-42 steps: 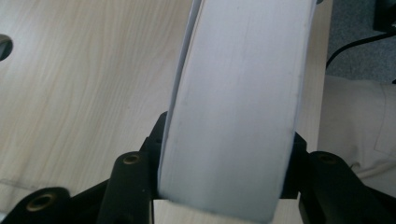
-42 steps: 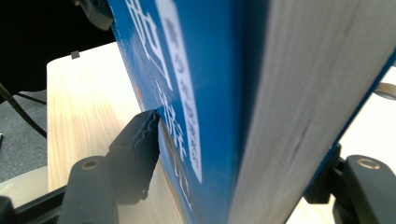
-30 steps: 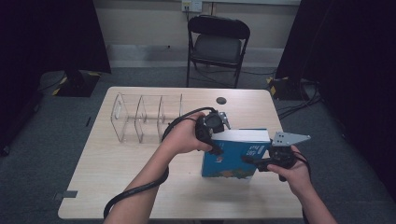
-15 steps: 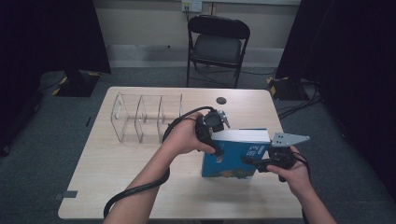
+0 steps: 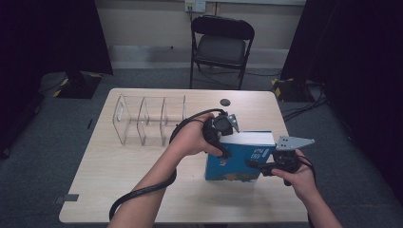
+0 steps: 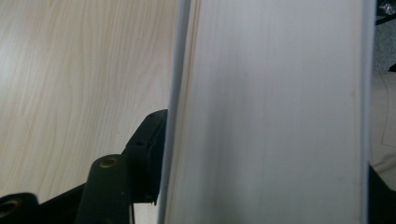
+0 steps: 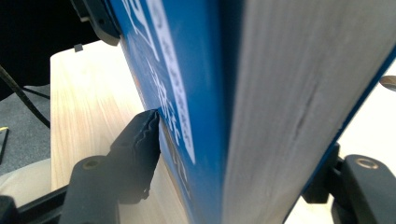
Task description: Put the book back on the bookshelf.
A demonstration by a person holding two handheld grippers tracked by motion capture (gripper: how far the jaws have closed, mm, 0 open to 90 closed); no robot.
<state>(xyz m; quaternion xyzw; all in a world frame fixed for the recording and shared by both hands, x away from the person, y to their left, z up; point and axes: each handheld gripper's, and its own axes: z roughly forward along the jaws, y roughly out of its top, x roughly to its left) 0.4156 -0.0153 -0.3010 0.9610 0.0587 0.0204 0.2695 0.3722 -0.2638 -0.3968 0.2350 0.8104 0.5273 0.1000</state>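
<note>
Table [image 5: 142,180]: clear rack [image 5: 147,118] empty; both grippers clamp book [image 5: 237,159].

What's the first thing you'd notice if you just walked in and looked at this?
The big blue book stands on its edge near the right side of the table, with its white pages facing up. The left tool grips its top and the right tool grips its side, one jaw on each cover. Behind them sits a clear plastic rack, and a black folding chair waits past the table.
</note>
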